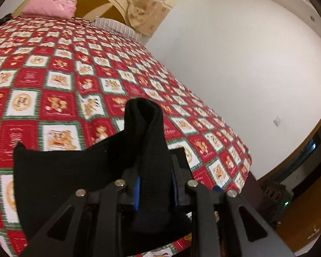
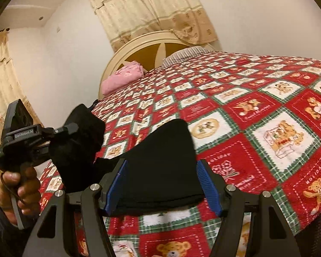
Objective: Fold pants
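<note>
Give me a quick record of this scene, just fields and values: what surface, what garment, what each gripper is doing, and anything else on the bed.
surface: bed with red teddy-bear quilt
garment: black pants, partly lifted off the quilt
left gripper: shut on a bunched fold of the pants
right gripper: open, fingers either side of the fabric
other items: pink pillow, striped pillow
backdrop: cream headboard, beige curtain

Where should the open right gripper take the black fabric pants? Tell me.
Grip the near folded edge of the black fabric pants, which already lies between the open blue pads of the right gripper. Come in level from the bed's foot, since that edge lies flat on the red checked quilt, while the left gripper holds the other end raised.
</note>
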`<state>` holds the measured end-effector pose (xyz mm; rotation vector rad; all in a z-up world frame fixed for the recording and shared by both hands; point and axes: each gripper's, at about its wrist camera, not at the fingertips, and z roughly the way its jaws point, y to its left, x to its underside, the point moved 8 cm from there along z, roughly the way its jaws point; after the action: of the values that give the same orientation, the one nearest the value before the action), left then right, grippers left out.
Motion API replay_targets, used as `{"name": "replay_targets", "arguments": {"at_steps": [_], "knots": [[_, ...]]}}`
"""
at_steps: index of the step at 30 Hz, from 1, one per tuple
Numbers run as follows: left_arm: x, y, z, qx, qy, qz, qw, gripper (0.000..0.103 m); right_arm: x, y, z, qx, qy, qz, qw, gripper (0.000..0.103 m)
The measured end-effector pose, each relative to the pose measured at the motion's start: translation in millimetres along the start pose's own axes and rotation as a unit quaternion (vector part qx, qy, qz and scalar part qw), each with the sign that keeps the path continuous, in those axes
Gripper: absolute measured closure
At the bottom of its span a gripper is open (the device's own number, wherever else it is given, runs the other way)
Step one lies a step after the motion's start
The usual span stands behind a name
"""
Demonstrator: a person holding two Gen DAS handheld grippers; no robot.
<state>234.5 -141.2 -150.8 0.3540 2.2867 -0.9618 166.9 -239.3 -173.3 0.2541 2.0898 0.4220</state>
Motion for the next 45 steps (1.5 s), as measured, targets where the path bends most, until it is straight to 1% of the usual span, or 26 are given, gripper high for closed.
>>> {"name": "replay_targets", "arguments": {"at_steps": [8, 10, 12, 14, 15, 18, 21, 22, 24, 26, 27, 29, 30, 33, 34, 35, 36, 38, 39, 40, 41, 42, 44, 45], "knots": [[23.0, -16.7, 48.8, -0.021, 0.037, 0.033, 0.9985, 0.080, 4.6, -14.6, 1.8, 0.008, 0.006, 0.011, 1.000, 0.035], [27.7, -19.3, 59.2, -0.032, 0.042, 0.047, 0.9975, 0.080, 5.1, -16.8, 1.6, 0.012, 0.007, 0.013, 1.000, 0.035], [33.1, -22.1, 65.2, -0.028, 0.048, 0.051, 0.9971, 0.079, 4.8, -19.9, 0.9, 0.014, 0.008, 0.015, 1.000, 0.035], [36.2, -26.5, 66.8, -0.023, 0.048, 0.055, 0.9970, 0.077, 4.2, -21.5, 0.4, 0.017, 0.009, 0.016, 1.000, 0.035], [37.0, -29.7, 65.9, -0.018, 0.047, 0.059, 0.9970, 0.073, 4.0, -21.9, -0.6, 0.018, 0.009, 0.015, 1.000, 0.035], [40.0, -40.7, 57.7, -0.004, 0.046, 0.072, 0.9963, 0.072, 3.3, -19.7, -4.6, 0.022, 0.009, 0.011, 1.000, 0.035], [39.5, -48.0, 41.4, 0.003, 0.033, 0.093, 0.9951, 0.072, -1.1, -18.7, -8.7, 0.026, 0.004, 0.011, 1.000, 0.035], [38.7, -47.2, 33.4, -0.002, 0.024, 0.101, 0.9946, 0.070, -3.2, -19.2, -10.4, 0.028, 0.002, 0.013, 1.000, 0.035], [37.3, -41.4, 20.8, -0.015, 0.009, 0.110, 0.9937, 0.052, -7.7, -20.5, -14.0, 0.031, -0.004, 0.020, 0.999, 0.035], [34.3, -27.8, 6.7, -0.043, -0.014, 0.113, 0.9926, 0.042, -11.3, -17.8, -14.8, 0.027, -0.002, 0.027, 0.999, 0.035], [33.0, -19.5, 0.7, -0.055, -0.023, 0.111, 0.9921, 0.040, -12.5, -14.0, -14.3, 0.024, 0.000, 0.027, 0.999, 0.035], [31.6, 0.7, -8.2, -0.081, -0.034, 0.104, 0.9907, 0.040, -14.5, -2.7, -9.4, 0.024, 0.008, 0.018, 1.000, 0.035], [31.3, 13.2, -11.3, -0.104, -0.039, 0.102, 0.9886, 0.040, -14.9, 4.4, -5.9, 0.023, 0.013, 0.010, 1.000, 0.035], [33.3, 44.1, -13.9, -0.147, -0.039, 0.087, 0.9846, 0.040, -15.3, 27.4, 7.3, 0.009, 0.033, -0.003, 0.999, 0.035], [34.4, 50.4, -13.9, -0.150, -0.038, 0.080, 0.9847, 0.038, -15.6, 34.4, 12.8, 0.005, 0.042, -0.006, 0.999, 0.035], [36.2, 59.8, -13.8, -0.154, -0.036, 0.069, 0.9851, 0.035, -14.9, 39.6, 19.3, 0.008, 0.054, -0.013, 0.998, 0.035], [38.2, 66.4, -13.5, -0.157, -0.035, 0.060, 0.9851, 0.033, -12.3, 45.3, 28.7, 0.015, 0.072, -0.025, 0.997, 0.035], [40.8, 77.6, -12.6, -0.156, -0.033, 0.045, 0.9861, 0.033, -7.0, 49.4, 42.8, 0.028, 0.090, -0.039, 0.995, 0.035], [41.7, 81.2, -12.3, -0.155, -0.032, 0.040, 0.9867, 0.033, -1.9, 49.8, 50.4, 0.042, 0.105, -0.049, 0.992, 0.036], [42.2, 84.7, -11.8, -0.152, -0.031, 0.034, 0.9873, 0.033, 2.6, 48.7, 56.3, 0.050, 0.117, -0.054, 0.990, 0.040], [42.3, 85.9, -12.1, -0.151, -0.032, 0.032, 0.9875, 0.033, 6.1, 47.8, 60.1, 0.050, 0.125, -0.054, 0.990, 0.061], [42.2, 86.6, -12.5, -0.150, -0.033, 0.031, 0.9876, 0.033, 7.2, 46.6, 60.6, 0.051, 0.127, -0.056, 0.989, 0.079], [41.3, 87.6, -11.5, -0.151, -0.034, 0.031, 0.9875, 0.032, 2.5, 45.7, 53.7, 0.050, 0.115, -0.061, 0.990, 0.085], [41.3, 88.4, -10.9, -0.150, -0.034, 0.029, 0.9877, 0.032, -1.8, 44.8, 48.7, 0.044, 0.108, -0.056, 0.992, 0.086]]}}
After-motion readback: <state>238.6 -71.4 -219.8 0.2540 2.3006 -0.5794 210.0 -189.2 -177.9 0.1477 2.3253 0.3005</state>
